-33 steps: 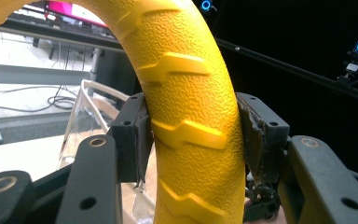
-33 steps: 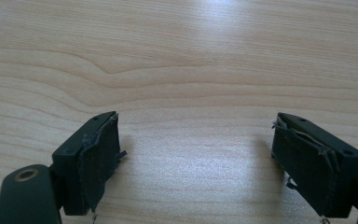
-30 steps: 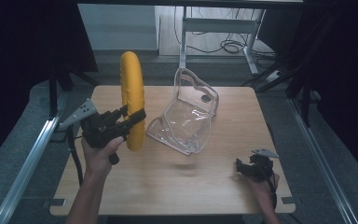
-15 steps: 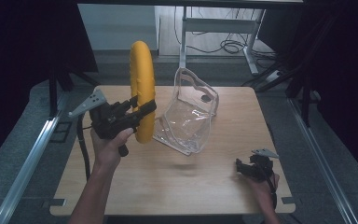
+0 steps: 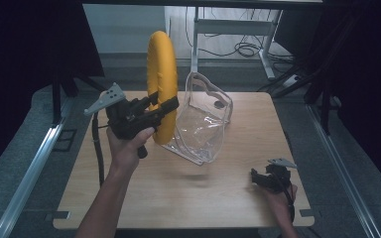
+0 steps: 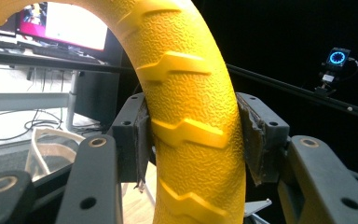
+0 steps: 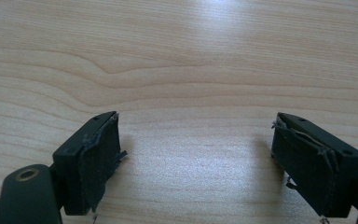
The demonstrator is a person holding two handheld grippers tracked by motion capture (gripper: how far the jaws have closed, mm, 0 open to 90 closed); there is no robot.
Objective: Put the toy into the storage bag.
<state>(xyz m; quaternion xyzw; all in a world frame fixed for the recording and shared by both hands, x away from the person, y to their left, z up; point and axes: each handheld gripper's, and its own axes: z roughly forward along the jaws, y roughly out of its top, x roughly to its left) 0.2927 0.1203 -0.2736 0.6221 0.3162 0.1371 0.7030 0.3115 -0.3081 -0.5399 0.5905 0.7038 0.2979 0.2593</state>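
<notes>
A yellow textured ring (image 5: pixel 161 84) stands on edge in the air above the table's left half, gripped by my left gripper (image 5: pixel 164 105), which is shut on its lower part. In the left gripper view both black pads (image 6: pixel 140 140) press the ring (image 6: pixel 191 121) from either side. Right beside the ring a clear plastic bag (image 5: pixel 203 119) with handles stands open on the wooden table (image 5: pixel 178 198). My right gripper (image 5: pixel 258 177) rests low at the table's front right corner, open, with bare wood between its pads (image 7: pixel 98 158).
A desk frame and cables (image 5: pixel 243 47) lie on the floor beyond the table's far edge. Metal rails (image 5: pixel 30 163) run along both sides of the table. A small device with a blue glowing circle (image 6: pixel 338 58) hangs in the dark background.
My left gripper has lifted the yellow ring higher and carried it right, closer to the clear bag. The right gripper has stayed in place.
</notes>
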